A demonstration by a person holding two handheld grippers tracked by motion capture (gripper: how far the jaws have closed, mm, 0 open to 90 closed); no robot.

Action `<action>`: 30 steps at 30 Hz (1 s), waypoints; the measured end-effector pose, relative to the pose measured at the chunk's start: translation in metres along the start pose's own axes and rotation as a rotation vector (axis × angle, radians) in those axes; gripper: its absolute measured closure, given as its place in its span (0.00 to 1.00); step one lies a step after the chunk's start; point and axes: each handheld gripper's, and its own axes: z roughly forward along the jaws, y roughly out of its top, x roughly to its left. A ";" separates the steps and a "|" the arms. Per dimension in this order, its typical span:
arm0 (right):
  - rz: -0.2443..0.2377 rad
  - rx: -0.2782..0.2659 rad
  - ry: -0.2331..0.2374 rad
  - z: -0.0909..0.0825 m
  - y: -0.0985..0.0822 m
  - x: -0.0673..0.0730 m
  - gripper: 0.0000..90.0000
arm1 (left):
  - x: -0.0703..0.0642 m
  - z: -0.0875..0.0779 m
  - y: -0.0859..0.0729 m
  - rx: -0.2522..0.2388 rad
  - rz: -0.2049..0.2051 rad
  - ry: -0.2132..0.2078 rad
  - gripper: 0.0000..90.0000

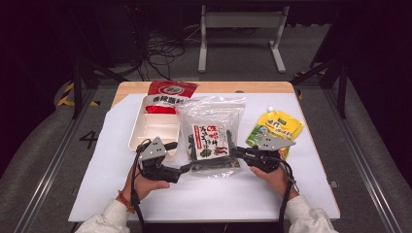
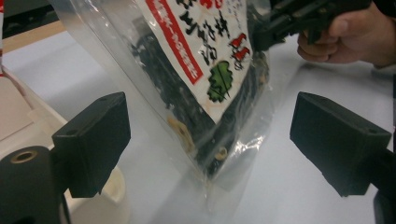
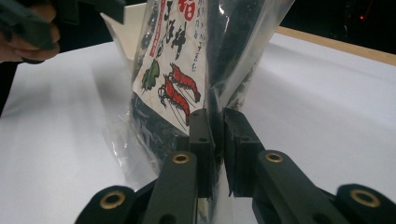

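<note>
Right gripper (image 3: 215, 140) pinches clear plastic seaweed bag (image 1: 210, 131) at its near edge; left gripper (image 2: 212, 135) gapes beside bag. Left should prob. clamp bare film w/ no contents.

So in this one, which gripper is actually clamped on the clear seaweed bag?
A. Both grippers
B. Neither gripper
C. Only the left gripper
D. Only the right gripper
D. In the right gripper view the right gripper has its jaws pressed together on the edge of the clear seaweed bag, while in the left gripper view the left gripper has its jaws spread wide with the bag's lower corner between them, untouched.
</note>
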 end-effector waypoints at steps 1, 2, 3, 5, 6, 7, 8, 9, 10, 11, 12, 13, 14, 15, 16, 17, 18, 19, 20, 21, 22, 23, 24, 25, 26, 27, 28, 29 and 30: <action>-0.015 -0.007 0.007 -0.001 0.001 0.001 0.92 | 0.001 0.002 0.003 0.003 -0.010 -0.001 0.15; -0.022 -0.012 0.012 -0.001 0.001 0.002 0.92 | 0.000 0.004 0.005 0.004 -0.016 0.001 0.15; -0.026 -0.018 0.019 -0.002 0.002 0.003 0.92 | 0.000 0.005 0.007 0.006 -0.021 -0.004 0.15; -0.041 -0.025 0.030 -0.003 0.002 0.004 0.92 | 0.001 0.008 0.013 0.000 -0.034 0.001 0.14; -0.044 -0.022 0.033 -0.004 0.002 0.005 0.92 | 0.002 0.009 0.014 -0.007 -0.036 -0.005 0.14; -0.039 -0.029 0.041 -0.004 0.001 0.004 0.92 | 0.002 0.009 0.015 -0.013 -0.045 -0.009 0.14; -0.038 -0.027 0.041 -0.004 0.001 0.004 0.92 | 0.003 0.010 0.016 -0.016 -0.056 -0.010 0.14; -0.038 -0.029 0.042 -0.004 0.000 0.004 0.91 | 0.003 0.010 0.016 -0.016 -0.056 -0.010 0.15; -0.038 -0.029 0.042 -0.004 0.000 0.004 0.91 | 0.004 0.012 0.017 -0.019 -0.062 0.000 0.15; -0.038 -0.033 0.048 -0.005 0.000 0.004 0.91 | 0.006 0.012 0.019 -0.021 -0.062 0.014 0.15; -0.038 -0.035 0.050 -0.005 0.001 0.005 0.91 | 0.007 0.013 0.019 -0.030 -0.069 0.023 0.14; -0.038 -0.035 0.053 -0.005 0.001 0.005 0.91 | 0.009 0.013 0.019 -0.028 -0.077 0.026 0.14; -0.041 -0.037 0.054 -0.005 0.001 0.005 0.91 | 0.010 0.013 0.019 -0.026 -0.081 0.034 0.14; -0.042 -0.036 0.052 -0.005 0.002 0.006 0.91 | 0.012 0.014 0.018 -0.025 -0.087 0.038 0.14; -0.040 -0.038 0.056 -0.005 0.002 0.006 0.91 | 0.014 0.014 0.018 -0.028 -0.098 0.045 0.13; -0.040 -0.037 0.055 -0.006 0.002 0.006 0.92 | 0.016 0.013 0.017 -0.032 -0.117 0.055 0.13; -0.042 -0.038 0.054 -0.006 0.002 0.006 0.92 | 0.019 0.013 0.016 -0.039 -0.119 0.053 0.13; -0.041 -0.043 0.061 -0.006 0.002 0.006 0.92 | 0.020 0.013 0.016 -0.041 -0.135 0.034 0.13; -0.046 -0.045 0.064 -0.006 0.002 0.007 0.92 | 0.021 0.015 0.016 -0.032 -0.122 0.035 0.14; -0.050 -0.044 0.067 -0.006 0.003 0.008 0.92 | 0.020 0.016 0.016 -0.015 -0.110 0.035 0.14; -0.051 -0.043 0.072 -0.006 0.003 0.009 0.92 | 0.019 0.018 0.016 -0.015 -0.108 0.019 0.14; -0.052 -0.043 0.074 -0.005 0.004 0.009 0.92 | 0.018 0.019 0.016 -0.012 -0.102 -0.010 0.15; -0.056 -0.042 0.075 -0.005 0.004 0.010 0.92 | 0.017 0.021 0.017 -0.007 -0.084 -0.008 0.17; -0.058 -0.042 0.077 -0.005 0.005 0.011 0.92 | 0.015 0.023 0.018 -0.004 -0.089 -0.010 0.18; -0.059 -0.040 0.076 -0.005 0.005 0.012 0.92 | 0.015 0.023 0.018 -0.007 -0.085 -0.016 0.21; -0.056 -0.038 0.075 -0.005 0.005 0.012 0.92 | 0.014 0.024 0.018 -0.013 -0.080 -0.003 0.24; -0.049 -0.033 0.070 -0.004 0.005 0.012 0.91 | 0.013 0.024 0.018 -0.016 -0.079 -0.002 0.27; -0.040 -0.034 0.069 -0.004 0.005 0.012 0.91 | 0.012 0.024 0.018 -0.022 -0.073 -0.004 0.29; -0.024 -0.035 0.067 -0.004 0.005 0.011 0.91 | 0.012 0.023 0.017 -0.031 -0.067 -0.007 0.31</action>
